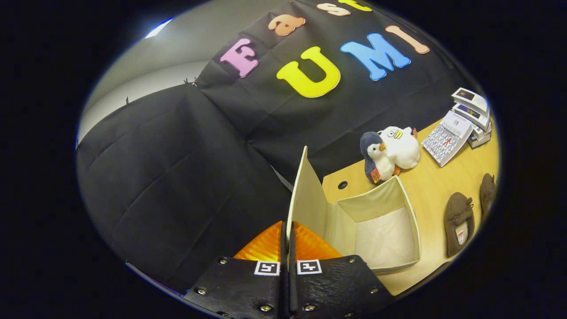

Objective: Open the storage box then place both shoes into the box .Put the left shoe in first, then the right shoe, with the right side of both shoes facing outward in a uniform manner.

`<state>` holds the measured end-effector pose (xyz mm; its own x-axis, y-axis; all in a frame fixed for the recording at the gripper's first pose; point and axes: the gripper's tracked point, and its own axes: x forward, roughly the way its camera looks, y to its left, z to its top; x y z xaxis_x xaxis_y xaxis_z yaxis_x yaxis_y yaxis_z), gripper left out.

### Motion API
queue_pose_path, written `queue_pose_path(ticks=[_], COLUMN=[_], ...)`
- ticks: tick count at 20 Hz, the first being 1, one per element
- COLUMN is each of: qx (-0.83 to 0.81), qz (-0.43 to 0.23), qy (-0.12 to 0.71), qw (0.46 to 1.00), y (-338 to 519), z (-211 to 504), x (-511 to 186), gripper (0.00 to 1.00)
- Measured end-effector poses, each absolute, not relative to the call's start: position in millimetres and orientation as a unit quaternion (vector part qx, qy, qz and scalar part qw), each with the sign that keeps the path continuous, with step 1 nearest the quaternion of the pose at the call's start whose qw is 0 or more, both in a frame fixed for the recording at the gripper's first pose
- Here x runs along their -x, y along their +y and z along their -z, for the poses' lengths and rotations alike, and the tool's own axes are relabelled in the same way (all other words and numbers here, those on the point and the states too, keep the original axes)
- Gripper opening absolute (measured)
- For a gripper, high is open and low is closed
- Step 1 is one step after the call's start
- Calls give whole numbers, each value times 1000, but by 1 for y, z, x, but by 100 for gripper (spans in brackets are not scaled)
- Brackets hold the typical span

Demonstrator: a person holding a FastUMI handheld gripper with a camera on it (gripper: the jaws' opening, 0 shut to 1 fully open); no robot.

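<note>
Gripper view: claw [288, 230] pinches the storage box [376, 226] lid [305, 195], held upright; box open on tabletop [425, 186]; two shoes [459, 221] at three o'clock.

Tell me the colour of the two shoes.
Dark brown shoes, clearest in the gripper view; tool pinches the lid.
</note>
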<state>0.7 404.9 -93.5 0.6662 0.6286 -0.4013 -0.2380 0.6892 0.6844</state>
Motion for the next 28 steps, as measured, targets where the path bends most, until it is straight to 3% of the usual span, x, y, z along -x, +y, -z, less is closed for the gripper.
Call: queue_pose_path(ticks=[5,8,10,11,12,13,14,28], qx=[-271,-241,-210,-199,-191,-186,-182,-112], qz=[-280,-299,-314,-320,-323,-325,-322,-225], qy=[325,319,304,299,294,291,288,198], qw=[862,867,875,877,879,881,883,947], y=[454,473,482,485,484,479,477,311], z=[93,94,90,89,88,87,90,67], x=[9,18,19,20,23,24,22,-25], gripper=[1,10,32,62,72,91,97,97])
